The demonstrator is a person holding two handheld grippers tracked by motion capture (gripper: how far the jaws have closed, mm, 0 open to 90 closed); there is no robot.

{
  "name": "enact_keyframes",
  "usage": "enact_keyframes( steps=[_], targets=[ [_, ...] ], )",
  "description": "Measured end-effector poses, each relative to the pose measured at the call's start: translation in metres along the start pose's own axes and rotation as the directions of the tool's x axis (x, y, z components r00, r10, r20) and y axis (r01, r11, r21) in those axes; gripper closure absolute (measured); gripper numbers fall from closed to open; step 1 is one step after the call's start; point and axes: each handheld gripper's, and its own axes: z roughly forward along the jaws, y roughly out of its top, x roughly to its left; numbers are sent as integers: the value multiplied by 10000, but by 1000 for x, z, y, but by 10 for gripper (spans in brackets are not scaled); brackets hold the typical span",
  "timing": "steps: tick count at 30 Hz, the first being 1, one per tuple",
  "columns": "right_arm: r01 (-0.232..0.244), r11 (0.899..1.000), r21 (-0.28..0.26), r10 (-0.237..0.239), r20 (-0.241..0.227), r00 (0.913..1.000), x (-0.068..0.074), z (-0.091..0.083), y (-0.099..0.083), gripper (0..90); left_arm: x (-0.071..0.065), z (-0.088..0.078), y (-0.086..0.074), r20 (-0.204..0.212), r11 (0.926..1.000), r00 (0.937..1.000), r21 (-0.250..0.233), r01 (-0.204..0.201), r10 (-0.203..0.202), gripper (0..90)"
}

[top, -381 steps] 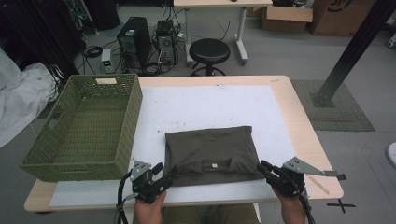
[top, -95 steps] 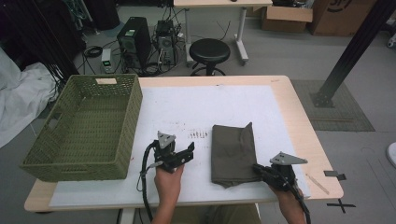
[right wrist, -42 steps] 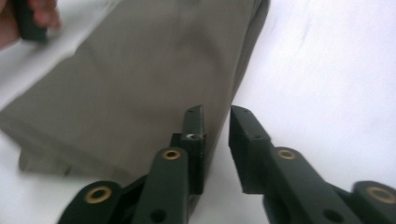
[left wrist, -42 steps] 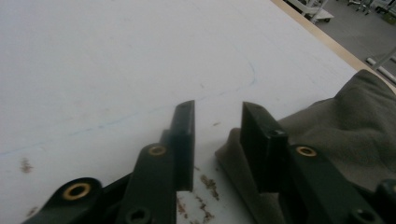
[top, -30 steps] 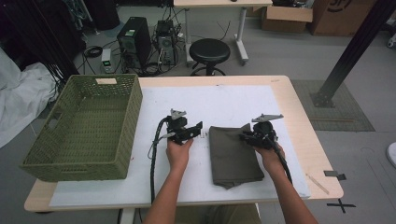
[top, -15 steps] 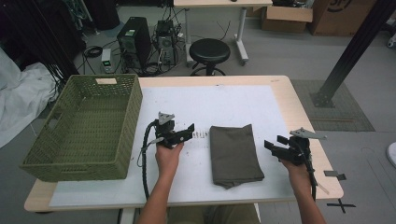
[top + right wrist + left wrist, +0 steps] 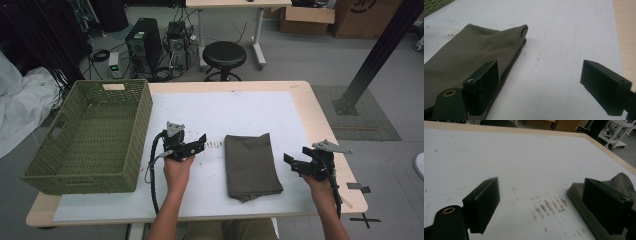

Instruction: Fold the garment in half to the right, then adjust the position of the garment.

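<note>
The folded olive cloth point(image 7: 251, 166) lies flat on the white mat point(image 7: 235, 112), roughly midway between my two grippers and touched by neither; from the high view its near edge looks a little rumpled, though I cannot make out how many layers are stacked there; in the left gripper view its corner point(image 7: 621, 181) is partly hidden behind one of my own jaws and cut off at the frame's edge; in the right gripper view its near part point(image 7: 474, 53) runs out of the picture at the bottom left, with one jaw standing in front of it.

My left gripper point(image 7: 192, 148) sits just left of the cloth over a patch of brown smudges point(image 7: 549, 206); its jaws stand wide apart with bare mat between them, having just finished opening; my right gripper point(image 7: 298, 165) hangs near the table's right edge, clear of the cloth, jaws also spread and just opened, holding nothing.

The green woven basket point(image 7: 90, 135) stands at the far left of the table; its near wall hides part of the floor inside, so I cannot read that corner.
</note>
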Motion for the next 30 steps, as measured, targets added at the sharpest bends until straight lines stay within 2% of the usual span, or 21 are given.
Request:
enact_keyframes(
  steps=[8,14,17,19,21,24,26,27,28,30],
  targets=[
    [4,9999,-136,-5,-11,10000,3,-5,0,159,-24,7,-4,655,9980,9976,576,-273,235,170],
    [52,9997,-258,-49,94,9999,3,-10,-3,161,-41,24,-14,1406,9883,9898,1460,-432,225,241],
    [41,9996,-272,-37,132,9999,2,-11,-5,162,-55,33,-22,1859,9788,9824,1967,-573,201,271],
    [37,9996,-294,-33,129,9999,2,-11,-6,163,-63,40,-26,2065,9686,9782,2376,-730,231,311],
    [38,9996,-286,-35,113,9999,2,-11,-7,164,-70,48,-30,2162,9577,9764,2801,-659,39,346],
    [73,9996,-270,-70,84,9999,3,-10,-8,167,-77,57,-33,1956,9508,9802,3079,-329,-294,393],
    [119,9996,-240,-117,78,9999,4,-10,-8,167,-80,58,-34,1526,9533,9880,3010,-250,-223,477],
    [124,9996,-234,-122,79,9999,4,-10,-9,168,-80,58,-34,1369,9564,9902,2917,-122,-291,566],
    [130,9997,-212,-128,89,9999,4,-9,-9,168,-78,58,-34,1381,9587,9894,2844,44,-456,686],
    [120,9998,-163,-118,86,9999,4,-8,-10,167,-73,59,-34,1702,9553,9791,2900,580,-1111,793]
  ],
)
